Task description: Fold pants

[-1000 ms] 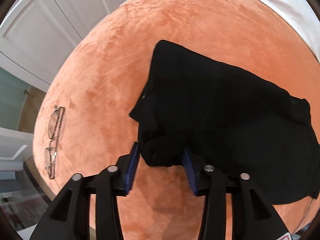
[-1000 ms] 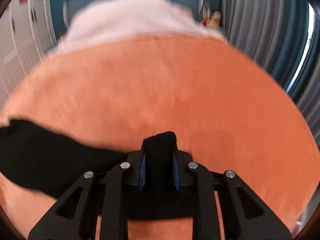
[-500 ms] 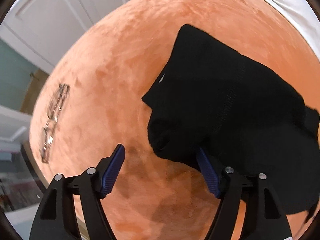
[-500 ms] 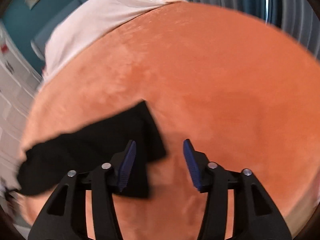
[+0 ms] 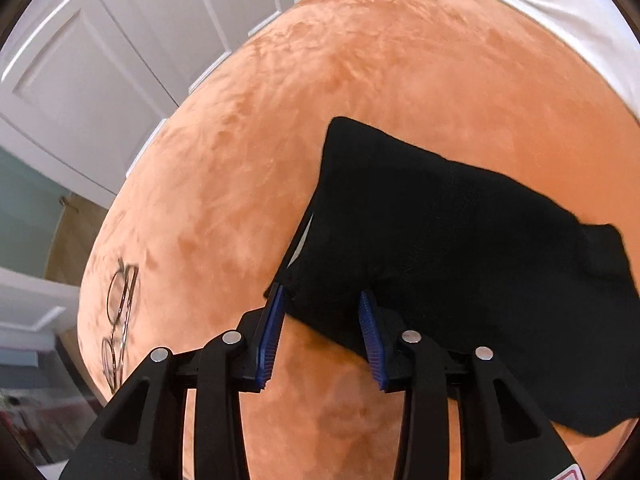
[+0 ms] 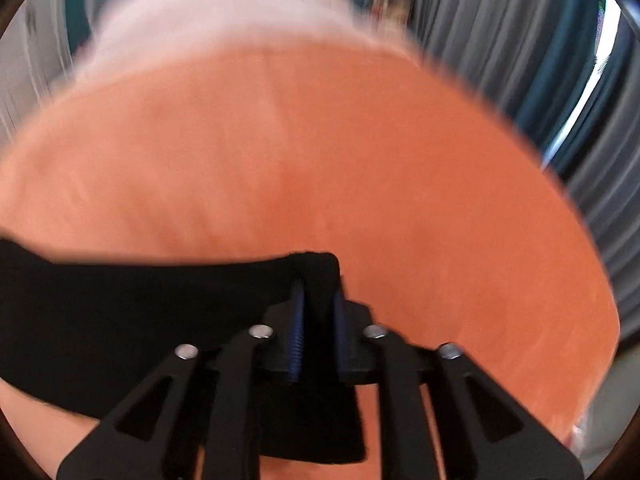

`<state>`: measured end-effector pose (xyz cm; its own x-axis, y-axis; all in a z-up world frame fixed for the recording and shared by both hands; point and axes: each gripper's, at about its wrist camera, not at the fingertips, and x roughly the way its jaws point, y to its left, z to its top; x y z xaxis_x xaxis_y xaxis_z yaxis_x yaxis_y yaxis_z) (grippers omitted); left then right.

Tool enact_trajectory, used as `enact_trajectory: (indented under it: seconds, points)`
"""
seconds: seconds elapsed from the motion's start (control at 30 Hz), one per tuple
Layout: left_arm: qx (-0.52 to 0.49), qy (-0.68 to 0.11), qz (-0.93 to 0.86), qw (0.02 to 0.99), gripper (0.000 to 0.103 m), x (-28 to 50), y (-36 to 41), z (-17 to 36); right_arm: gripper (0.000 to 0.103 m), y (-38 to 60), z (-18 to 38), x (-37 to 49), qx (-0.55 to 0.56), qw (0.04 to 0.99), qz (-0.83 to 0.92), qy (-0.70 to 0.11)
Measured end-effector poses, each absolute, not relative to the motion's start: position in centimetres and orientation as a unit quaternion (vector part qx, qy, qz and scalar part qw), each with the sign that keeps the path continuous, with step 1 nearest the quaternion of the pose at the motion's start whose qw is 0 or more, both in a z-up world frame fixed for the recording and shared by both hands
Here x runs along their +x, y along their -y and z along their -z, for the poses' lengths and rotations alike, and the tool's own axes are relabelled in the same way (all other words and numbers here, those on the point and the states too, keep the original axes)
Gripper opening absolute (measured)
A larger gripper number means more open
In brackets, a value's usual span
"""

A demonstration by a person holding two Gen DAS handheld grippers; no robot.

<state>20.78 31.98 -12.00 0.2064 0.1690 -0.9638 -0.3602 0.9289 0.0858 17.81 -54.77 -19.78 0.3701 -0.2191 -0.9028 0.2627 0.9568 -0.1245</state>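
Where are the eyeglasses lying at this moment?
In the left wrist view, the eyeglasses lie on the orange cover near its lower left edge, left of the left gripper and apart from the black pants.

Eyeglasses (image 5: 120, 322) on orange bedspread (image 5: 248, 184)

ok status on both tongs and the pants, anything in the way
Left tongs around a corner of the pants, not clamped. Right tongs shut on the pants' other corner. Pants bunched on the orange blanket. Glasses lie off to the left, apart.
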Motion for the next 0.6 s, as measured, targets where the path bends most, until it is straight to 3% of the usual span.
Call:
enact_trajectory:
  seconds: [0.03, 0.13, 0.17, 0.23, 0.33, 0.4, 0.53, 0.6]
  points:
    - [-0.072, -0.610, -0.171, 0.771, 0.038, 21.0, -32.3, 12.6, 0.019, 54.8, 21.4, 17.9, 0.010, 0.809, 0.154, -0.567]
    - [-0.066, -0.607, -0.167, 0.774, 0.039, 21.2, -32.7, 13.1, 0.040, 53.7, 18.0, 16.4, 0.030, 0.848, 0.209, -0.487]
    - [-0.069, -0.603, -0.164, 0.777, 0.039, 21.2, -32.8, 13.3, 0.043, 53.1, 16.6, 15.7, 0.052, 0.859, 0.215, -0.463]
    - [-0.070, -0.593, -0.158, 0.787, 0.038, 20.4, -32.8, 13.7, 0.043, 50.7, 14.6, 14.5, 0.073, 0.878, 0.200, -0.430]
    - [-0.051, -0.555, -0.155, 0.815, 0.037, 20.1, -32.8, 12.9, 0.043, 44.9, 13.3, 14.4, 0.081, 0.885, 0.122, -0.442]
    - [-0.028, -0.533, -0.192, 0.824, 0.031, 20.3, -33.5, 12.2, 0.043, 39.7, 12.9, 15.2, 0.095, 0.887, 0.047, -0.451]
    - [-0.084, -0.579, -0.189, 0.789, 0.031, 18.4, -36.9, 14.4, 0.043, 28.6, 14.3, 20.7, 0.121, 0.861, -0.091, -0.485]
    - [-0.102, -0.569, -0.177, 0.797, 0.038, 16.0, -37.5, 13.7, 0.043, 21.5, 15.0, 24.8, 0.121, 0.838, -0.171, -0.503]
